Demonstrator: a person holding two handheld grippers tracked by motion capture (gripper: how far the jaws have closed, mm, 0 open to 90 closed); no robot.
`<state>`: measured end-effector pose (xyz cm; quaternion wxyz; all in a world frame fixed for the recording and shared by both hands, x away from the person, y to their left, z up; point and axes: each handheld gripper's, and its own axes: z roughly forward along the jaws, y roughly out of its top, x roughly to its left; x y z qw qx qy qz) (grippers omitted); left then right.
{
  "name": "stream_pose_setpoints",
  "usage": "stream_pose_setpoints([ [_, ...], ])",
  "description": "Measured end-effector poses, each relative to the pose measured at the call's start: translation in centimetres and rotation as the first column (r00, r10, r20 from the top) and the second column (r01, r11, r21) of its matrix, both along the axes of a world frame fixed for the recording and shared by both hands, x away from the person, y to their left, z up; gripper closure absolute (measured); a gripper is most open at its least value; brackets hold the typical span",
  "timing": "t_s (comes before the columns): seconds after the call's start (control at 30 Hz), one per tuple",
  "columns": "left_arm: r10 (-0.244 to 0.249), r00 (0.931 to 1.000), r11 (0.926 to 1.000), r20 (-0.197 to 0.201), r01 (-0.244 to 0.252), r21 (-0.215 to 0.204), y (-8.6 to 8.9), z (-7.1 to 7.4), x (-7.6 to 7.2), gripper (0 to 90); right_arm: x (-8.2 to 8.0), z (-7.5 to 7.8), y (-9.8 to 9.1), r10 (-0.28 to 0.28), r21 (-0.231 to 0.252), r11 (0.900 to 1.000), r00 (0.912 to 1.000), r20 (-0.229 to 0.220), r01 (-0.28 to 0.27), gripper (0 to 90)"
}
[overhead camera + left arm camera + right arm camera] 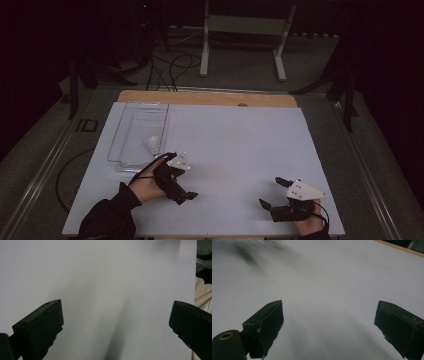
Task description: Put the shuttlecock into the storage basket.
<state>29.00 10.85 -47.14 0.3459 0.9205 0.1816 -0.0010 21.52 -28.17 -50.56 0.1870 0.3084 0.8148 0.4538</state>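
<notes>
A white shuttlecock [152, 145] lies at the near right corner of a clear plastic tray [116, 135] on the left side of the white table sheet [240, 145]. Just in front of the tray, my left gripper [183, 176] is held by a hand, pointing right, with its jaws spread wide over bare sheet. In the left gripper view the left gripper [116, 320] is open with nothing between its fingers. My right gripper [271, 192] sits near the front right edge, pointing left, also open. The right gripper view has that gripper [329, 317] over bare white sheet.
A wooden board edge [207, 98] runs along the far side of the table. Beyond it, white frame legs [204, 55] and dark cables [172, 65] lie on the floor. The sheet's right edge [195, 290] is seen from the left gripper.
</notes>
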Motion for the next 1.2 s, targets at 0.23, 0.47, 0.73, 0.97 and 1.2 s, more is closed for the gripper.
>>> stream_pose_setpoints([
  [0.23,0.017,0.9998,0.9993,0.005,-0.017,-0.035,0.9,-0.6,-0.4,0.2,0.0,0.0,0.0,0.000,0.001,1.0000,1.0000,-0.002,0.000,8.5],
  [0.47,0.031,0.9989,0.9980,0.035,-0.030,-0.056,1.8,-1.4,-1.2,0.2,0.0,0.0,0.0,0.000,-0.001,1.0000,1.0000,-0.005,0.000,8.5],
  [0.73,0.047,0.9985,0.9963,0.029,-0.045,-0.073,2.8,-2.2,-2.0,0.2,0.0,0.0,0.0,0.002,-0.003,1.0000,1.0000,-0.006,-0.002,8.5],
  [0.97,0.052,0.9983,0.9921,0.026,-0.049,-0.116,3.8,-3.0,-2.5,0.2,0.0,-0.1,0.1,0.002,-0.004,1.0000,1.0000,-0.008,-0.002,8.5],
  [1.2,0.039,0.9988,0.9893,0.029,-0.035,-0.142,4.5,-3.5,-3.2,0.2,0.0,0.0,0.1,0.002,-0.005,1.0000,0.9999,-0.010,-0.002,8.5],
])
